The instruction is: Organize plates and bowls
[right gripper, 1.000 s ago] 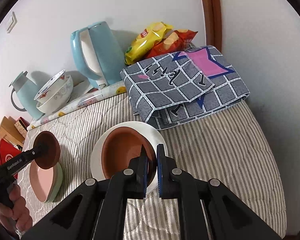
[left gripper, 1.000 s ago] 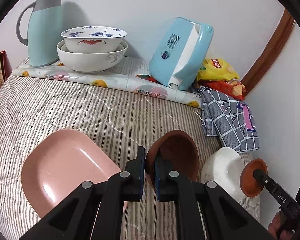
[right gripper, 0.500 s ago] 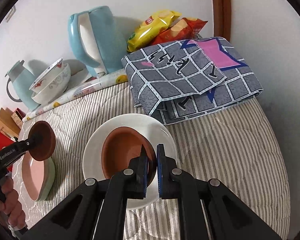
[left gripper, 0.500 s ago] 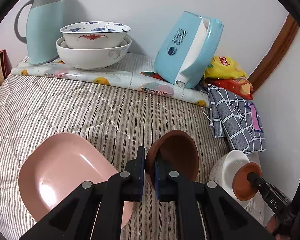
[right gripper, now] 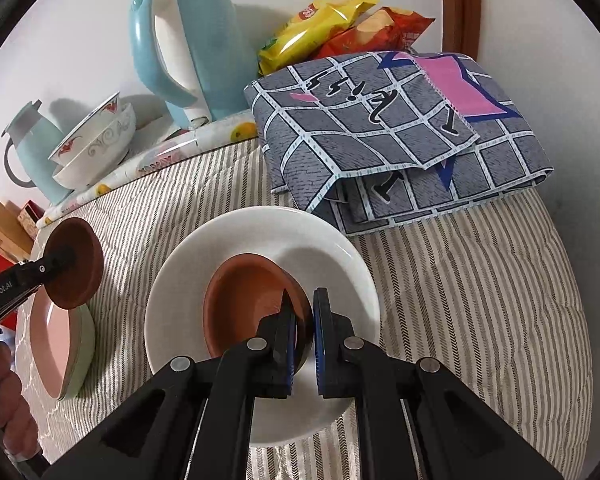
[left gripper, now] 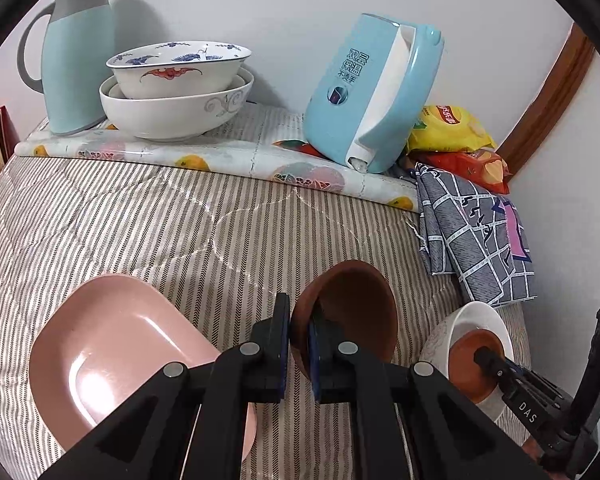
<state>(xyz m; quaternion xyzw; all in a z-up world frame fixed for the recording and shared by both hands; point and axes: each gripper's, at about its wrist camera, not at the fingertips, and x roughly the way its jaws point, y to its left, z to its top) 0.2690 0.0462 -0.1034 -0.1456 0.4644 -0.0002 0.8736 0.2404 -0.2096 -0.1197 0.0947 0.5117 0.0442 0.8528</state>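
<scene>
We have a brown bowl in each claw, going left to right.

Left claw (left gripper: 299, 334): clenched on the rim of a brown bowl (left gripper: 352, 308), bowl tilted and held clear above the striped cover (left gripper: 180, 216). Pink plate (left gripper: 112, 356) sits down and to the left of the claw, stacked on a green plate (right gripper: 82, 356) as the right view shows. Nothing under the bowl but cloth.

Right claw (right gripper: 305, 332): clenched on the near rim of the second brown bowl (right gripper: 248, 300), which sits low inside the white bowl (right gripper: 260, 240), just ahead of the fingertips. We can't tell if its base is touching the white one yet.

Risks from here:
- Rim pinch only, on both. Smooth glaze, narrow pads: either bowl can pivot or slide out if a wrist rolls.
- Letting go on the right before the base seats means it drops and knocks the white bowl, maybe chips it.
- The white bowl rests on soft quilting, so a push off centre could tip it toward the folded grey cloth (right gripper: 400, 128) just beyond.
- Bringing the left bowl across while the right claw is in the way invites a clash over the white bowl.
</scene>
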